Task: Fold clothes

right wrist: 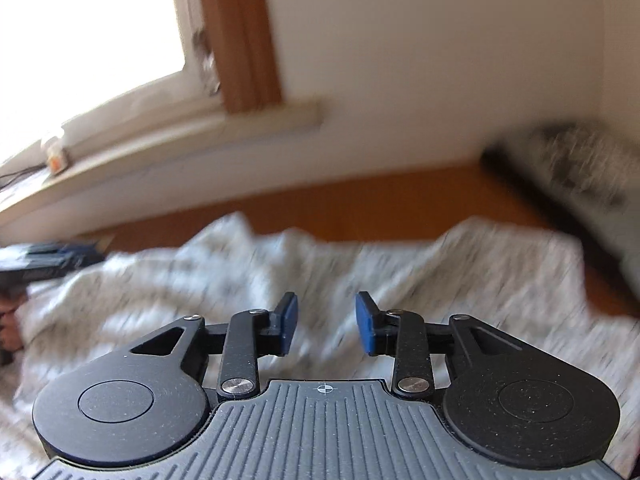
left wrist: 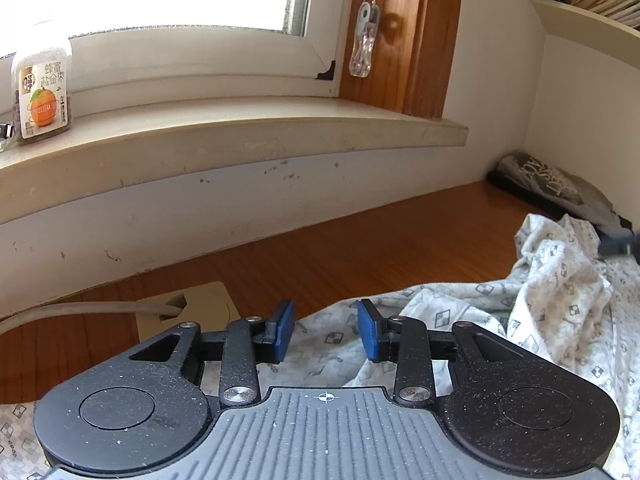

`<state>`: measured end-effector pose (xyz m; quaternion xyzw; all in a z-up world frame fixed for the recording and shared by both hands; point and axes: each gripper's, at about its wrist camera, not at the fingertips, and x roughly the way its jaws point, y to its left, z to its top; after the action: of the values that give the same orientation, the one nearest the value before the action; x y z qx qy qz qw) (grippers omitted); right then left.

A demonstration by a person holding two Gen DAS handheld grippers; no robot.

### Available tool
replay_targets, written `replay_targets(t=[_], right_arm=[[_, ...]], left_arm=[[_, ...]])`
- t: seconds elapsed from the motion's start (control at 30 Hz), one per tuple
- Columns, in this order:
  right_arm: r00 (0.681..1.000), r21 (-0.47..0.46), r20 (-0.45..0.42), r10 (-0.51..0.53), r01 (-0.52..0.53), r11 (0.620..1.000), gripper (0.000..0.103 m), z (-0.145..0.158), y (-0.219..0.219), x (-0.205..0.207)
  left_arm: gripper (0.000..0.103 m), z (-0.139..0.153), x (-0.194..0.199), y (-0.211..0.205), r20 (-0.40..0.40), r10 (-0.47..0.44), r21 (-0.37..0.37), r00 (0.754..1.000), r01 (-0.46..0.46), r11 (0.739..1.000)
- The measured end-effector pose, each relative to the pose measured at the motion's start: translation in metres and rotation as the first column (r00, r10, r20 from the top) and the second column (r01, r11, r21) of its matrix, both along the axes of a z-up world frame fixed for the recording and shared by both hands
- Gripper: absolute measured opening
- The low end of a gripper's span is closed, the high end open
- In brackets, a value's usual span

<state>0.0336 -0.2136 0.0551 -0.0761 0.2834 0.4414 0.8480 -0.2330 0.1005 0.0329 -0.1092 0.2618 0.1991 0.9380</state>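
Your left tool (left wrist: 326, 330) and right tool (right wrist: 326, 324) both gape empty over the white diamond-print cotton garment (left wrist: 552, 276) — still crumpled on the brown wooden worktop (left wrist: 360, 248), so nothing's pinned for a fold.

Your left gripper (left wrist: 326, 330) hung over patterned garment (left wrist: 460, 320) on wooden table (left wrist: 340, 248), jaws apart, nothing between pads. Garment bunched up at right. Folded dark shirt (left wrist: 560, 188) lay in far corner. Jar (left wrist: 42, 98) stood on windowsill (left wrist: 240, 128).
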Motion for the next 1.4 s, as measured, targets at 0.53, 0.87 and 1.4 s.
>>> replay_targets(t=[0.53,0.87,1.4], right_arm=[[0.982,-0.107,0.022,0.187,-0.184,0.977,0.003,-0.001,0.106,0.022],[0.942,0.062,0.333,0.045,-0.069,0.996,0.002,0.040,0.134,0.034],[0.952,-0.119,0.182,0.245,-0.226,0.967,0.045,0.017,0.155,0.005]], left_arm=[[0.044,-0.003,0.001,0.007,-0.042,0.050,-0.019,0.998,-0.051,0.999],[0.047,-0.001,-0.004,0.011,-0.032,0.102,-0.007,0.994,-0.103,0.995],[0.057,-0.002,0.000,0.009,-0.080,0.107,0.011,0.991,-0.106,0.994]])
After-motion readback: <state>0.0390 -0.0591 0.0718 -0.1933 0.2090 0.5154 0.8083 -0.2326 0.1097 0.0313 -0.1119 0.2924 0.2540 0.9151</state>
